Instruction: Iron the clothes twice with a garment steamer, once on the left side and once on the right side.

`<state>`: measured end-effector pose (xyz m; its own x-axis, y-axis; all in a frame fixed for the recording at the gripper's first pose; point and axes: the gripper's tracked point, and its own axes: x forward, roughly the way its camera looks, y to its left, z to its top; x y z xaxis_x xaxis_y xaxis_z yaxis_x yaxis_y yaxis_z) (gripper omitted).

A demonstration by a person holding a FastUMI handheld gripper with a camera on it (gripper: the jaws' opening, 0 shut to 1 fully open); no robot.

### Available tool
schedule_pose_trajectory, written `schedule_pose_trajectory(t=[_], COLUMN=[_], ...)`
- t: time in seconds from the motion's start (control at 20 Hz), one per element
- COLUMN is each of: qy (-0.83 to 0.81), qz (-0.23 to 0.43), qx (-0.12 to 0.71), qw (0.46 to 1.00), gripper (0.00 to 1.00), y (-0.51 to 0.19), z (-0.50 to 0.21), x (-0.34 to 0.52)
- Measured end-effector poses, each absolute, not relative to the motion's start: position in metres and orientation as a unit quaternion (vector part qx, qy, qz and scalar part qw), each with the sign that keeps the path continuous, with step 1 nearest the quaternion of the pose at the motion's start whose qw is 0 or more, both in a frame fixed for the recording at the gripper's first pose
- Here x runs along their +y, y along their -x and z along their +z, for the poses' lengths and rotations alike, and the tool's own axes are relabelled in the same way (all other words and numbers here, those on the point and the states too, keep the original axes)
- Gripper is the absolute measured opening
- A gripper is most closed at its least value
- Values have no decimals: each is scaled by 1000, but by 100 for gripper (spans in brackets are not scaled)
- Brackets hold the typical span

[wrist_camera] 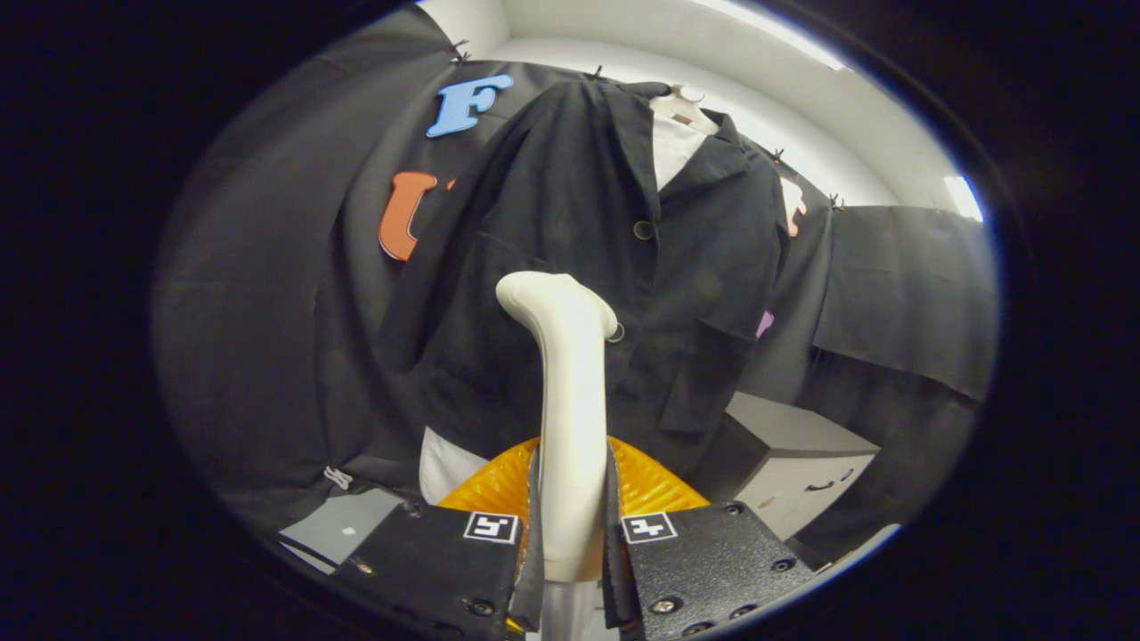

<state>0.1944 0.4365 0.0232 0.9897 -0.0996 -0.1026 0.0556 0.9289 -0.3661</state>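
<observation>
The hand-held gripper (571, 534) clamps both fingers on the garment steamer (568, 392) handle, a rigid, smooth, probably top-heavy grip best held low. Its head meets the soft, limp black shirt (570, 223) hanging just ahead.

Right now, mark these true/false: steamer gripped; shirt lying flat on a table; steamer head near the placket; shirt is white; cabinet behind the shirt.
1. The hand-held gripper is shut on the cream plastic garment steamer. True.
2. The black button-front shirt lies flat on a table. False: it hangs upright on a pale hanger.
3. The steamer's head sits at the shirt's button placket. True.
4. The shirt is white. False: black.
5. A grey drawer cabinet stands beyond the shirt's hem. True.
</observation>
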Motion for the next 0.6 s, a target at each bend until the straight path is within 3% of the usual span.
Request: schedule_pose_trajectory(t=[0.6], qy=[188], qz=[-29], qx=[139], qw=[972], gripper=[29], y=[-177], z=[-38], x=[426])
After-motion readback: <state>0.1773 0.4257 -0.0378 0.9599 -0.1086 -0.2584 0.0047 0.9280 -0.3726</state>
